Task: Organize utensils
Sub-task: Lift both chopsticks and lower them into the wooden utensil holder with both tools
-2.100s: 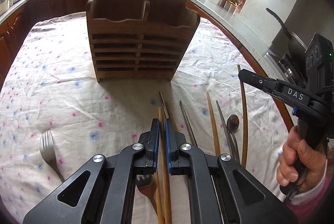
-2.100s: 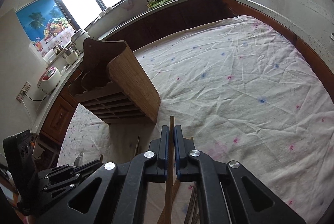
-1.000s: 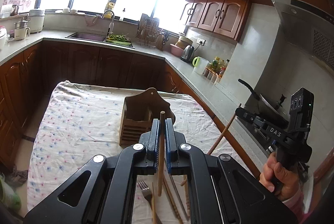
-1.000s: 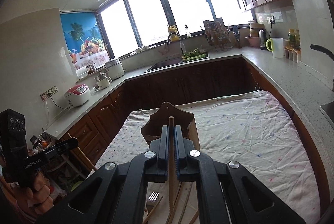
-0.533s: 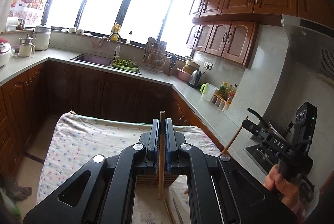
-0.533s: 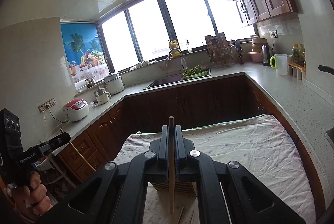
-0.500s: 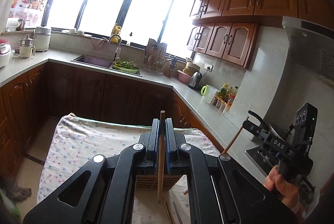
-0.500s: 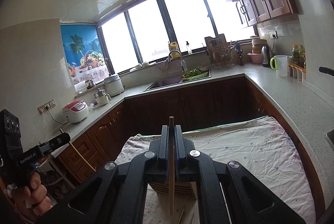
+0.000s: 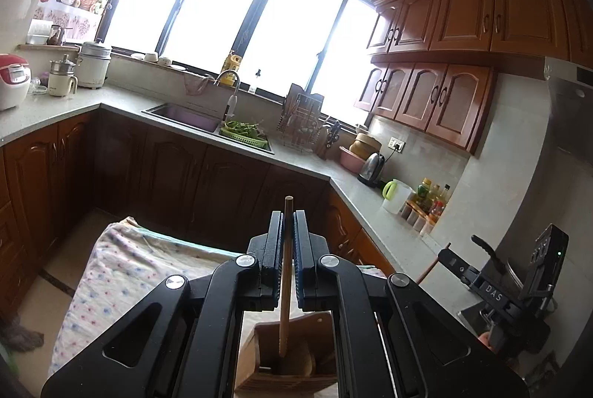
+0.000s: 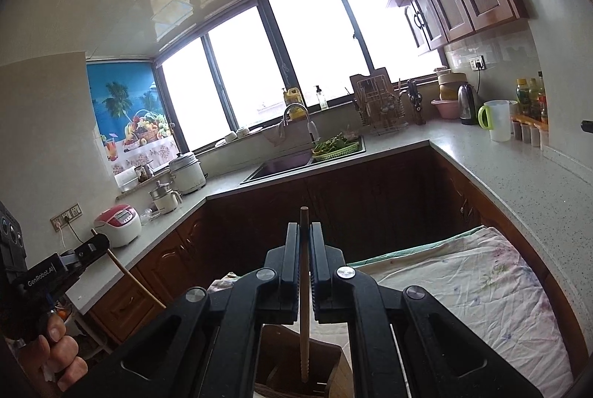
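Above the wooden holder [image 9: 285, 361] you carry one chopstick per tool: left gripper [image 9: 286, 238] pinches the left chopstick [image 9: 284, 305], right gripper [image 10: 304, 249] the right chopstick [image 10: 304, 331]. Neither tip sits inside yet; both drops remain.

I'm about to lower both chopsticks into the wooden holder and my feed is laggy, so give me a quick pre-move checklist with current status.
1. Left hand-held gripper clamped on its chopstick: ok, pads pinch the shaft.
2. Right hand-held gripper clamped on its chopstick: ok.
3. Left chopstick upright, lower tip over the wooden holder: ok, the tip shows against the holder's opening.
4. Right chopstick tip over the holder: ok, roughly upright.
5. Which compartment each tip lines up with: cannot tell, the gripper bodies hide most of the holder.
6. Tips already inside the holder or still above the rim: cannot tell.
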`<state>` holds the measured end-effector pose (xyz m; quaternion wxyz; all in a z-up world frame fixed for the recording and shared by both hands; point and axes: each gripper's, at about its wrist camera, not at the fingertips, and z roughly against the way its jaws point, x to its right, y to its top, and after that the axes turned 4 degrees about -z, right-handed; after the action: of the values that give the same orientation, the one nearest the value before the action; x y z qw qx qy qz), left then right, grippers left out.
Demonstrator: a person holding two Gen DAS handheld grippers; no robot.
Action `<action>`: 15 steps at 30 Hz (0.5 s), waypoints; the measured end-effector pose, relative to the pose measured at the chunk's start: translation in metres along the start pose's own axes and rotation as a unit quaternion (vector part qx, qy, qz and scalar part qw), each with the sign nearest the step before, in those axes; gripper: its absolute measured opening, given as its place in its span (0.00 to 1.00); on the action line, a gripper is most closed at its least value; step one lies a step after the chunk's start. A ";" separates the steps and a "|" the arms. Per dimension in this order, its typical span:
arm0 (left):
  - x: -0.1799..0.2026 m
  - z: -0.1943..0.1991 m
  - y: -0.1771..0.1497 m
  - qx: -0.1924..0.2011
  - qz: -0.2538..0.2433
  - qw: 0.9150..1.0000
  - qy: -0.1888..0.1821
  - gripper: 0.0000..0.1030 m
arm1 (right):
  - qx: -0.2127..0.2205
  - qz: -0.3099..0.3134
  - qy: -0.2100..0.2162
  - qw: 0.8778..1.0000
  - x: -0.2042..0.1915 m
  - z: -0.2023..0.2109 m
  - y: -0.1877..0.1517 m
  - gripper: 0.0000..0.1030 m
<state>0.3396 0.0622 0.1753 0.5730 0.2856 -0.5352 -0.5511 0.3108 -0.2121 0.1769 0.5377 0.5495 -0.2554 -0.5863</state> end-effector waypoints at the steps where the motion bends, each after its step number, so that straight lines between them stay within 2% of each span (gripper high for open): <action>1: -0.003 -0.006 -0.008 -0.005 0.002 1.000 0.007 0.04 | -0.002 -0.003 -0.003 1.000 0.004 -0.006 -0.005 0.04; 6: -0.017 -0.032 -0.042 -0.023 0.030 0.999 0.004 0.04 | -0.013 -0.023 -0.015 1.000 0.024 -0.027 -0.037 0.04; 15: -0.023 -0.058 -0.080 -0.067 0.027 0.997 0.014 0.04 | -0.037 -0.050 -0.026 0.998 0.045 -0.045 -0.069 0.04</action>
<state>0.3716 0.0503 0.0797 0.6131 0.2392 -0.4964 -0.5661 0.3363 -0.2193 0.0867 0.5208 0.5260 -0.2198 -0.6354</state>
